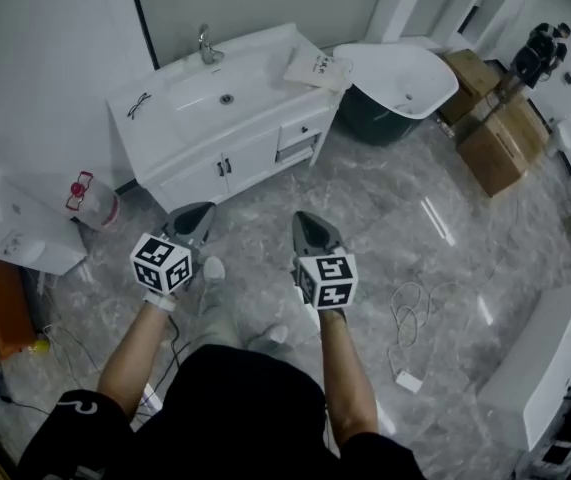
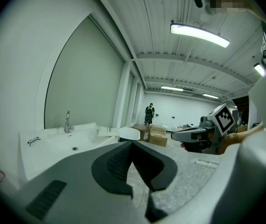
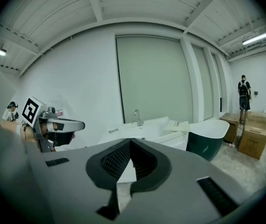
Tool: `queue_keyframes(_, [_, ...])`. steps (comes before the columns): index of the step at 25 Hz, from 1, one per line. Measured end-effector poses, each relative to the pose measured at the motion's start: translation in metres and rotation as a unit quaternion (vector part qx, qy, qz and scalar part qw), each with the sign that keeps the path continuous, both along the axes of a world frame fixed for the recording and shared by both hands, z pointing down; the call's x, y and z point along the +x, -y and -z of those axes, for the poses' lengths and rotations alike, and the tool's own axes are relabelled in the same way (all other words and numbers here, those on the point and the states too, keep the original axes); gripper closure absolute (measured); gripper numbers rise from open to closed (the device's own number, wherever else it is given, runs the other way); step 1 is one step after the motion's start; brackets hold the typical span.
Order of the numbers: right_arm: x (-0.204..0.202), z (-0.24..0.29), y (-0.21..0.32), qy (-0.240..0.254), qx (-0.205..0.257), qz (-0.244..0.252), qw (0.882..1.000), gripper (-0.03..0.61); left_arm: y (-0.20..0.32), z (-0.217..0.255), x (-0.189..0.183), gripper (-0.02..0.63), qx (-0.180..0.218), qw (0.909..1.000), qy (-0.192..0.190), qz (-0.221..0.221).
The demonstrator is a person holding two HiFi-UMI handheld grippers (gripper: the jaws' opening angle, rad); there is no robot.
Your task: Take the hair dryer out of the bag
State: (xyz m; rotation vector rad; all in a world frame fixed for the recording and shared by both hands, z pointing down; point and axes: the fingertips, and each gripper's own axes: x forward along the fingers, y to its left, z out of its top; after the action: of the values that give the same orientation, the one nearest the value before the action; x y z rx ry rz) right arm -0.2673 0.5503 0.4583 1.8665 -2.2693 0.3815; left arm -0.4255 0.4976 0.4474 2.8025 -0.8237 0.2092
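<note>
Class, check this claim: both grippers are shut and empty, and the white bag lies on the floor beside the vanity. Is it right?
Not quite. The head view shows the white bag lying on top of the vanity, not on the floor. The left gripper and right gripper are indeed shut and empty.

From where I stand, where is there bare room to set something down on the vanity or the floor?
On the vanity, bare top lies between the glasses and the sink bowl; the white bag takes its right end. Open floor runs between the vanity and the cardboard boxes. The cable clutters the floor at right.
</note>
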Motion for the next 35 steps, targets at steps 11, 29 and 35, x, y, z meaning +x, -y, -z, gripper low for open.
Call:
queue_keyframes(11, [-0.073, -0.005, 0.199, 0.007, 0.007, 0.021, 1.0, 0.583, 0.189, -0.005, -0.063, 0.615, -0.002, 1.0, 0.001, 0.005])
queue_keyframes(29, [-0.087, 0.001, 0.386, -0.003, -0.009, -0.082, 0.997, 0.583, 0.397, 0.002, -0.053, 0.616, -0.013, 0.9936, -0.007, -0.112])
queue_keyframes(35, [-0.044, 0.004, 0.399, -0.004, -0.011, -0.12, 0.993, 0.583, 0.412, 0.001, -0.009, 0.616, -0.018, 0.9884, -0.009, -0.15])
